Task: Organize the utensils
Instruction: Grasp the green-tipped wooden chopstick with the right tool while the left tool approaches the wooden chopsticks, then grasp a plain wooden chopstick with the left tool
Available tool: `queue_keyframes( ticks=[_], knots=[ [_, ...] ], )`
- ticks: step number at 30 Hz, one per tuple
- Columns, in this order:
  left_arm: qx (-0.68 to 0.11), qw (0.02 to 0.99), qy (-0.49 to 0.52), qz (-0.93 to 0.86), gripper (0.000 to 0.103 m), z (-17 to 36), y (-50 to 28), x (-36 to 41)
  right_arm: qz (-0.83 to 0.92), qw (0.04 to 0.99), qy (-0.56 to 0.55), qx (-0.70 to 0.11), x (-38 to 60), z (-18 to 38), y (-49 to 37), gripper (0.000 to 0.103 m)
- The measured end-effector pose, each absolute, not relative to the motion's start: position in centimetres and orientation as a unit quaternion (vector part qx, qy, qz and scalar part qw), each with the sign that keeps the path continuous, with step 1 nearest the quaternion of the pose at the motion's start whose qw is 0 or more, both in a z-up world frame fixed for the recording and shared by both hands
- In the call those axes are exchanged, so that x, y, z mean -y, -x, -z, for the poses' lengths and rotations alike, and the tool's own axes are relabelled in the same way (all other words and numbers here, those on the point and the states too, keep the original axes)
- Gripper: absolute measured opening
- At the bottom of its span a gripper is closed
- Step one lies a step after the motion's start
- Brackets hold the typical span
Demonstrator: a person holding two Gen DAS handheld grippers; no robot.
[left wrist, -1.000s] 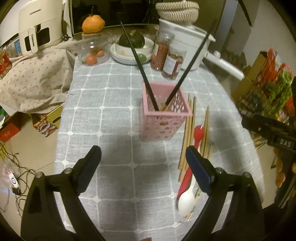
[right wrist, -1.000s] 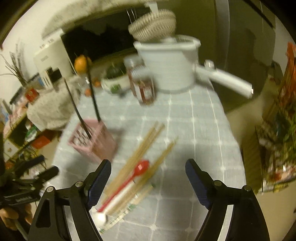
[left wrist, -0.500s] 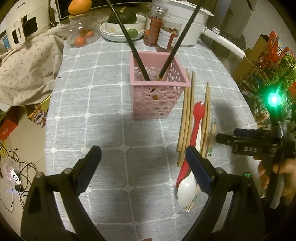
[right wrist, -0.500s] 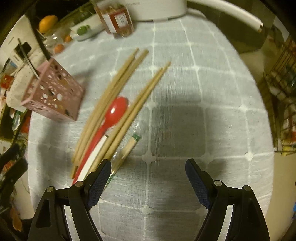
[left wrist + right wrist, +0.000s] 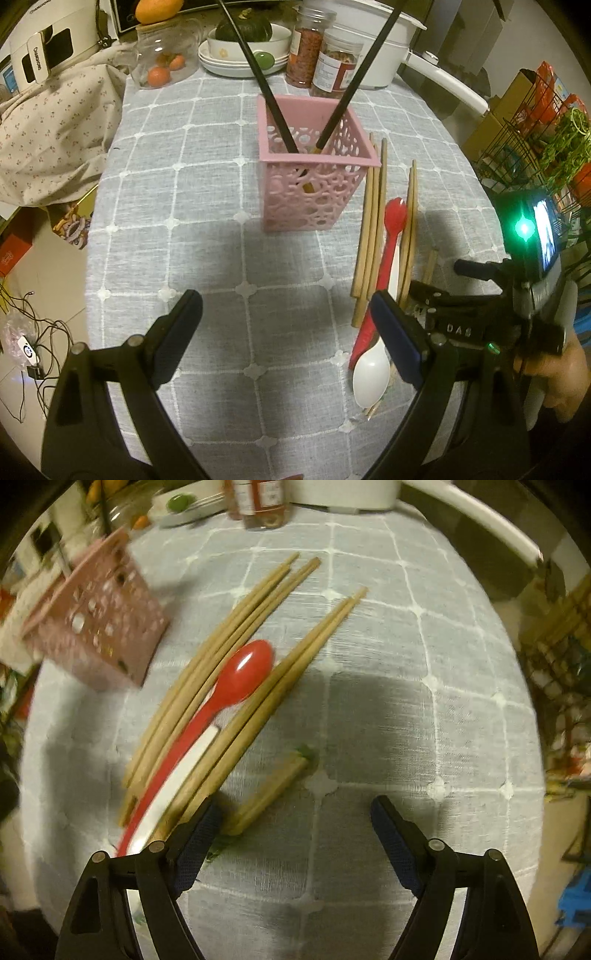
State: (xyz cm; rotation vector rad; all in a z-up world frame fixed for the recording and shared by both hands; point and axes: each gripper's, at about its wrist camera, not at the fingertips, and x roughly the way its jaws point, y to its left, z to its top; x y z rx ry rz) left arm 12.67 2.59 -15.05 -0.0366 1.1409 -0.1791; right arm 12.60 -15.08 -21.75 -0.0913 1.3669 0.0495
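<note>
**Utensils laid out beside the pink basket**

Grey checked cloth covers the surface (image 5: 207,221). Upper centre of the left wrist view, a pink basket (image 5: 314,184) stands upright with two black chopsticks (image 5: 266,88) leaning out of it. Just right of it lie wooden chopsticks (image 5: 373,229), a red spoon (image 5: 391,236) and a white spoon (image 5: 371,373), side by side and touching.

The left tongs (image 5: 286,343) hang open over bare cloth, holding nothing. The right tongs (image 5: 295,834) point down at the lower ends of the wooden chopsticks; their jaws are closing, with only cloth between them. A hand (image 5: 561,384) holds them at lower right.
</note>
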Motion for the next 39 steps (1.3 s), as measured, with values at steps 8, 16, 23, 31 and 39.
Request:
queue_keyframes(
  ticks=[8, 16, 23, 31, 39],
  knots=[
    [-0.535, 0.84, 0.013, 0.088, 0.092, 14.9, -12.2, -2.7, -0.058, 0.78, 0.064, -0.619, 13.8, 20.6, -11.9, 0.019],
    [-0.518, 0.847, -0.026, 0.117, 0.092, 14.2, -11.4, -1.1, -0.063, 0.792, -0.002, -0.608, 18.0, 19.1, -12.0, 0.005],
    [-0.524, 0.835, -0.062, 0.156, 0.078, 14.6, -10.9, 2.5, -0.056, 0.805, -0.04, -0.589, 22.0, 16.9, -12.2, 0.005],
    [-0.537, 0.813, -0.084, 0.21, 0.03, 14.5, -13.5, 9.6, -0.056, 0.809, -0.072, -0.58, 26.1, 15.5, -13.3, 0.005],
    [-0.567, 0.798, -0.071, 0.19, 0.016, 17.5, -19.5, 14.5, -0.05, 0.808, -0.093, -0.579, 28.3, 15.1, -13.4, 0.005]
  ],
)
